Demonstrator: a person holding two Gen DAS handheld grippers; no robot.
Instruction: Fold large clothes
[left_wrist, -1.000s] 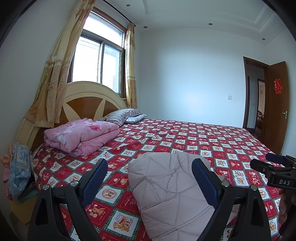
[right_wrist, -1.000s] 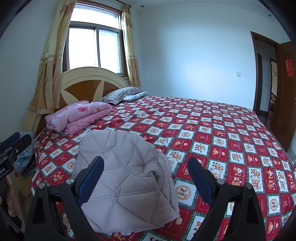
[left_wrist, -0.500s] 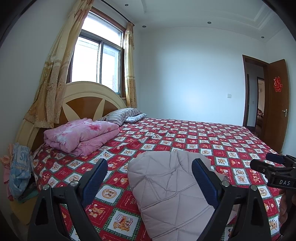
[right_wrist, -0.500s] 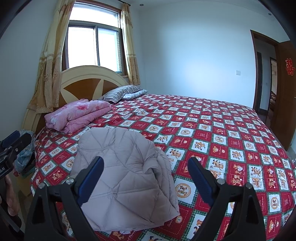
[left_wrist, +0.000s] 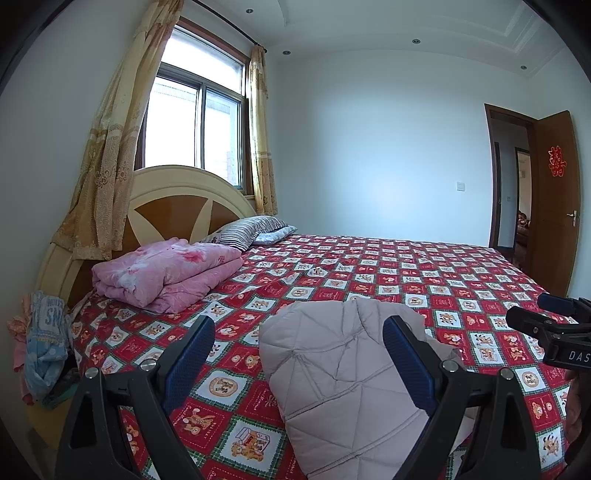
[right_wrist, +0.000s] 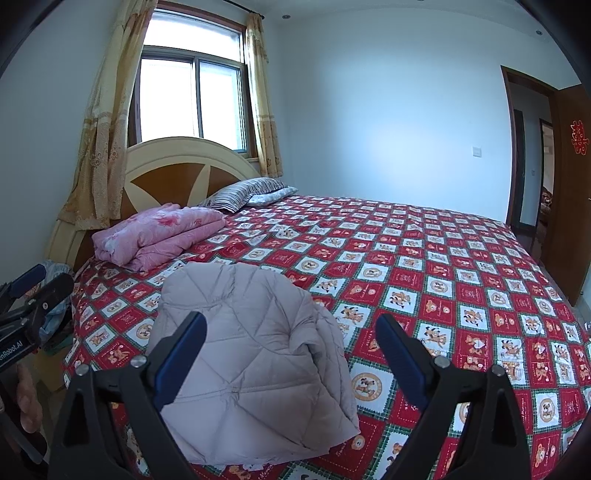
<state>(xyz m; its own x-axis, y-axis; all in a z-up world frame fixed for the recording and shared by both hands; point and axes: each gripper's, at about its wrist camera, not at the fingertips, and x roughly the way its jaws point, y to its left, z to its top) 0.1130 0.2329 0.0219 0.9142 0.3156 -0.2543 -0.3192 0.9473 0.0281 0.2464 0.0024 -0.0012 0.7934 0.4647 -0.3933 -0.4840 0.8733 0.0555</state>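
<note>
The quilted jacket (right_wrist: 255, 362) lay in a folded bundle near the front edge of the bed (right_wrist: 461, 280), on the red cartoon-print cover, well apart from the folded pink quilt (right_wrist: 159, 236) by the headboard. It looked puffy and light, a padded garment with a smooth shell that would probably slip under a shallow pinch and spring open if let go. Its layered edge showed on the right side of the bundle; a firm hold would likely be best there or at the near hem, deep enough to catch every layer. Whether a sleeve was tucked underneath could not be told from either view.

The left gripper (left_wrist: 299, 354) hung above the jacket's left part, its blue-padded fingers (left_wrist: 188, 354) spread wide and holding nothing. The right gripper (right_wrist: 291, 354) hovered over the bundle's right part, likewise spread and empty. Striped pillows (right_wrist: 243, 192) rested against the headboard beyond.
</note>
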